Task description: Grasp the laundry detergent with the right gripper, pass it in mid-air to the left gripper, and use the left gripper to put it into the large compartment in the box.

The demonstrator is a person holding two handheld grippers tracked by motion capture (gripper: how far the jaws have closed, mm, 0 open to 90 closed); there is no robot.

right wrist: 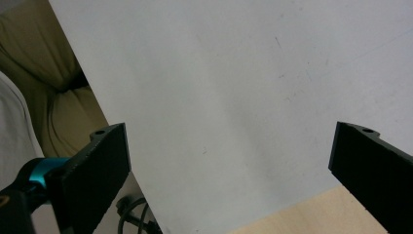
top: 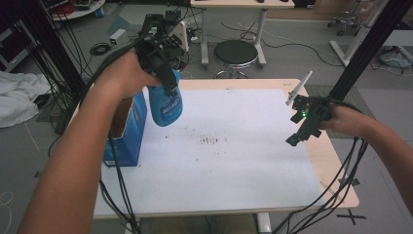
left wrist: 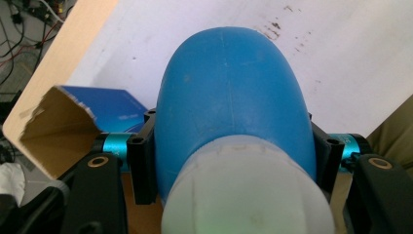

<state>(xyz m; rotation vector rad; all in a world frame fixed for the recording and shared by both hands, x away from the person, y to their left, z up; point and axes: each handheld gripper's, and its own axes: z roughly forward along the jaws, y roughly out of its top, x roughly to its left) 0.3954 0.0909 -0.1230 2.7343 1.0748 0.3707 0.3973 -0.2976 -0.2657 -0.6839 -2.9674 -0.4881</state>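
The blue bottle point(top: 165, 105) is up in the air, over the far left part of the table point(top: 336, 161). It hangs w/ its round bottom pointing down. It has white writing on its side. In the left gripper view the bottle point(left wrist: 234, 97) is big and close, and its white cap end point(left wrist: 248, 190) is nearest the camera.

The left gripper point(top: 163, 73) holds the bottle. Its two black jaws pinch the bottle near the top, one on each side. The left hand point(top: 124, 73) is wrapped round the gripper.

Just beside the bottle, on the left edge of the table, stands a blue box point(top: 127, 129). Its top is open & you can see brown cardboard inside point(left wrist: 58, 131).

A white sheet point(top: 224, 156) covers most of the table. It has small dark spots point(top: 209, 140) near the middle.

The right gripper point(top: 299, 134) is on the right side, well apart from the bottle. It hovers above the sheet. Its jaws are spread wide w/ nothing between them. The right hand point(top: 343, 119) holds it. Black cables point(top: 336, 187) hang down from it.

Behind the table is a black stool point(top: 235, 52) on the grey floor.
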